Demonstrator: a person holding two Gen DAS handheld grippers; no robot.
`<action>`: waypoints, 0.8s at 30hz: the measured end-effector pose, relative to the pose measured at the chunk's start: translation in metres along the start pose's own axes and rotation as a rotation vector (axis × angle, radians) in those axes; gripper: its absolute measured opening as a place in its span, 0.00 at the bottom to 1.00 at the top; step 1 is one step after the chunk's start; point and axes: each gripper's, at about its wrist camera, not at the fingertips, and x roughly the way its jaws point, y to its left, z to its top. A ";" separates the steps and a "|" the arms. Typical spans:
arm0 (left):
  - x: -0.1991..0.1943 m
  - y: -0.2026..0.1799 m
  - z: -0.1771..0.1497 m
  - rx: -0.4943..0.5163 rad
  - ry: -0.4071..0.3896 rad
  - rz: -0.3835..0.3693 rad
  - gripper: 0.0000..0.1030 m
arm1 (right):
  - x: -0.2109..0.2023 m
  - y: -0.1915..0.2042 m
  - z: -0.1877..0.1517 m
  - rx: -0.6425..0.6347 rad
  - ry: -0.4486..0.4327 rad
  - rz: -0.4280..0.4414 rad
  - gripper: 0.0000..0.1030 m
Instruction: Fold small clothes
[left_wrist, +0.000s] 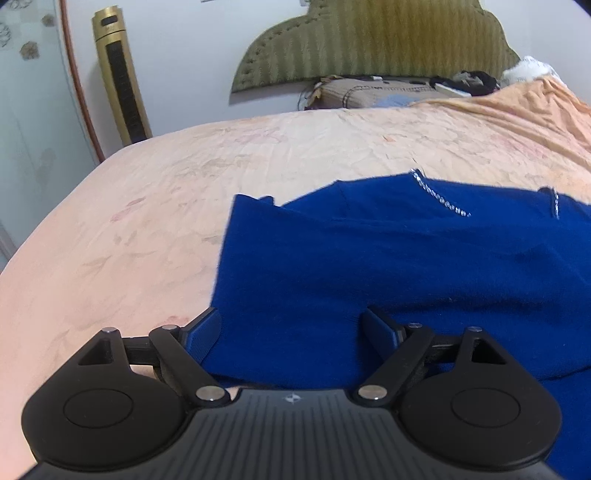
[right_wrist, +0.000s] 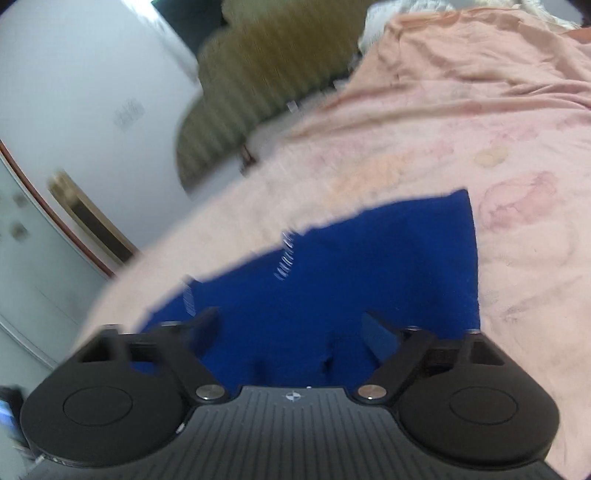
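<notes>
A royal-blue knit garment (left_wrist: 369, 258) with thin rhinestone chain trim (left_wrist: 439, 195) lies spread on the peach bedsheet (left_wrist: 147, 206). My left gripper (left_wrist: 291, 332) is open, its jaws wide apart over the garment's near left edge, the left finger just off the cloth. In the right wrist view, which is blurred, the same garment (right_wrist: 369, 266) fills the middle. My right gripper (right_wrist: 291, 328) is open over its near edge. Neither gripper holds cloth.
A green padded headboard (left_wrist: 376, 40) stands at the far end with a pillow and dark clutter (left_wrist: 465, 83) below it. A gold tower fan (left_wrist: 118, 74) stands by the wall at the left. A bunched peach duvet (right_wrist: 480, 55) lies at the right.
</notes>
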 end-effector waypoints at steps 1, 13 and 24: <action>-0.003 0.002 -0.001 -0.007 -0.012 0.012 0.82 | 0.008 0.000 0.000 -0.005 0.037 0.005 0.49; -0.018 0.014 0.039 -0.062 -0.121 0.057 0.82 | -0.008 0.015 0.016 -0.226 -0.082 -0.115 0.07; 0.002 -0.010 0.030 0.005 -0.050 0.063 0.82 | -0.008 -0.013 0.016 -0.297 -0.119 -0.417 0.25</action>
